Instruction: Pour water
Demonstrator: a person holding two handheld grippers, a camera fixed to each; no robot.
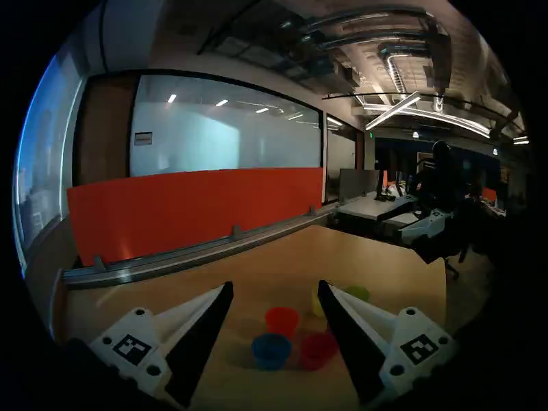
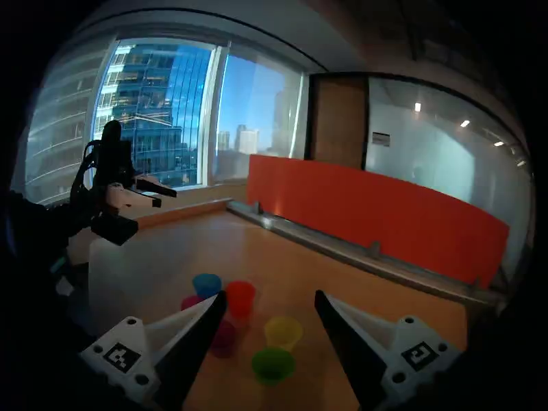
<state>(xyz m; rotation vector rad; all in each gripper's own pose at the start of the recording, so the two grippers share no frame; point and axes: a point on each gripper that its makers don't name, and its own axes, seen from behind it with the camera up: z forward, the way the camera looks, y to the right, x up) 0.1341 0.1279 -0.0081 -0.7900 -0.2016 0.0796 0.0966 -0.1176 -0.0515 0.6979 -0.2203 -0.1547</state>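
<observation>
Wooden table, orange partition along its far edge, bare wood all round the plastic cups clustered mid-table. Left gripper spread wide, empty, nothing touched. Right gripper likewise spread, empty.

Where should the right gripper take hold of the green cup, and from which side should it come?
I would grip the green cup across its side wall, below the rim, coming level from the near side. It stands upright, mouth up, nearest the open right gripper, and the yellow cup stands close behind it.
</observation>
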